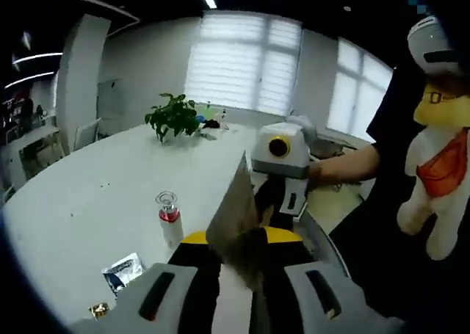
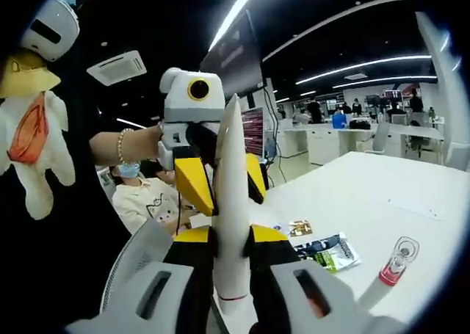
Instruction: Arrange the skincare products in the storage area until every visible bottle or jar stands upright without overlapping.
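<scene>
Right gripper view: right gripper [image 2: 231,257] and left gripper [image 2: 220,180] both clench a white tube [image 2: 230,202] above the table [image 2: 352,194], mid-handover; next, one releases, then stand it upright.

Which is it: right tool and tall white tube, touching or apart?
Touching: in the right gripper view, the right tool clamps the tall white tube.

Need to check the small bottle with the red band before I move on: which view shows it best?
Left gripper view: the red-banded bottle stands upright and whole on the white table. In the right gripper view it sits near the edge, distorted and tilted.
</scene>
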A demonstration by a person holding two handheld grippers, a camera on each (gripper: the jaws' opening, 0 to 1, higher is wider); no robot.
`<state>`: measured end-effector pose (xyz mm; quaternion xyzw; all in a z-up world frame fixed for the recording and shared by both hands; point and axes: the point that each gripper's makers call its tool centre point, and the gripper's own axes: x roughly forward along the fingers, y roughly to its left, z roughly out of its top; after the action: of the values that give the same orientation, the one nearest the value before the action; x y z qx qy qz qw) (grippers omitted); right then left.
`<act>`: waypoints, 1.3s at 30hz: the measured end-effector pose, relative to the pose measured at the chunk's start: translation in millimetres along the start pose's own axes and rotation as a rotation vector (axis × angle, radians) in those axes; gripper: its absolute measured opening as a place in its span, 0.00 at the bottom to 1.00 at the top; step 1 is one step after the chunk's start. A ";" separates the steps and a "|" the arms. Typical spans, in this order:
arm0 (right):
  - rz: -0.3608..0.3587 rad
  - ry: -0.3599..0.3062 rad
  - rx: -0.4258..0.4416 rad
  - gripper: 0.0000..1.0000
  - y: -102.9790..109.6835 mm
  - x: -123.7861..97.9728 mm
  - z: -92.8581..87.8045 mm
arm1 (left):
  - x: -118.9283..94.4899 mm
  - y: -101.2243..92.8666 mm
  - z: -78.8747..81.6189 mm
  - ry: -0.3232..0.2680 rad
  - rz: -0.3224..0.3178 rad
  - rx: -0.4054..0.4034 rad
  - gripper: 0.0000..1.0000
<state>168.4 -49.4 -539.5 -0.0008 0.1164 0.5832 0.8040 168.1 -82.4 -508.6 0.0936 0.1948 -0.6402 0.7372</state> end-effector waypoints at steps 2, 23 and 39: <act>0.005 0.008 -0.009 0.16 -0.1 0.2 -1.7 | 4.4 -2.3 -6.5 0.055 0.000 0.038 0.19; -0.053 0.110 -0.077 0.23 -18.7 2.5 -32.8 | 27.4 8.9 -26.2 0.155 0.001 0.066 0.13; -0.207 0.150 -0.001 0.47 -41.6 -21.9 -63.9 | 50.9 31.9 -57.4 0.247 0.016 0.074 0.13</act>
<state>189.1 -92.0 -603.2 -0.0571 0.1753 0.4956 0.8488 195.1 -101.1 -584.9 0.2004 0.2593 -0.6247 0.7087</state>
